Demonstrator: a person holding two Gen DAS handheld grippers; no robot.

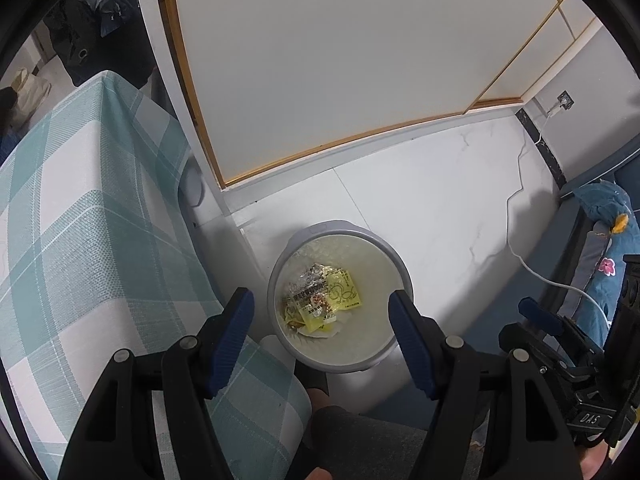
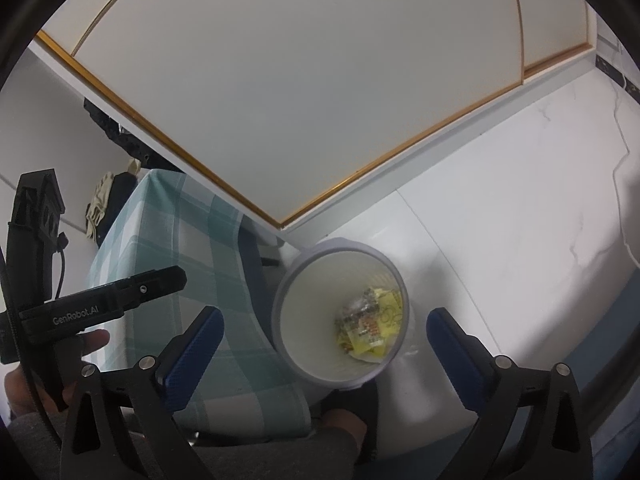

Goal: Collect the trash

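You're standing over the pale marble floor (image 1: 432, 208), with the checked tablecloth (image 1: 88, 216) hanging down on your left and the white bin (image 1: 280, 264) sitting on the floor just beside it. You're holding your left gripper (image 1: 320, 340) above the bin with jaws apart and nothing between them, and your right gripper (image 2: 324, 356) is gaping wide and empty too. Yellow and silver wrappers (image 2: 370, 322) are lying at the bin's bottom.
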